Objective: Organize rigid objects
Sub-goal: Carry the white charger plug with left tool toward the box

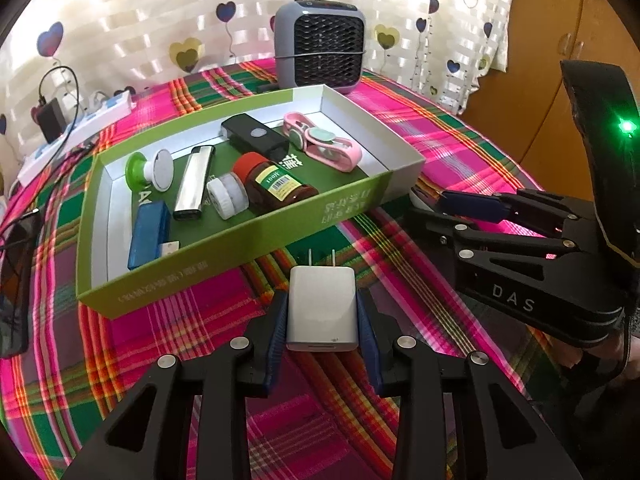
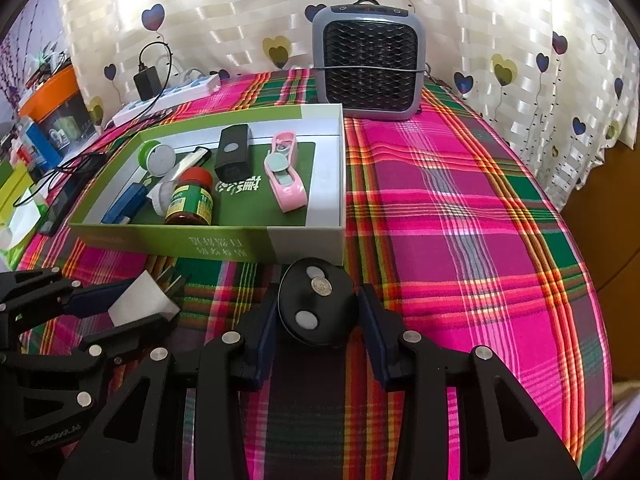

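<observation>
Left wrist view: your left tongs pinch the white charger, prongs toward 12 o'clock, before the green box. Right tongs at 3 o'clock; their load is hidden.

Right wrist view: your right tongs clamp the black disc; its near edge is cut off.

Left gripper, matte black linkage arms with triangular cut-outs, silver round screws at the joints, dark blue finger pads, right gripper alike, white "DAS" lettering, green light at 3 o'clock
</observation>
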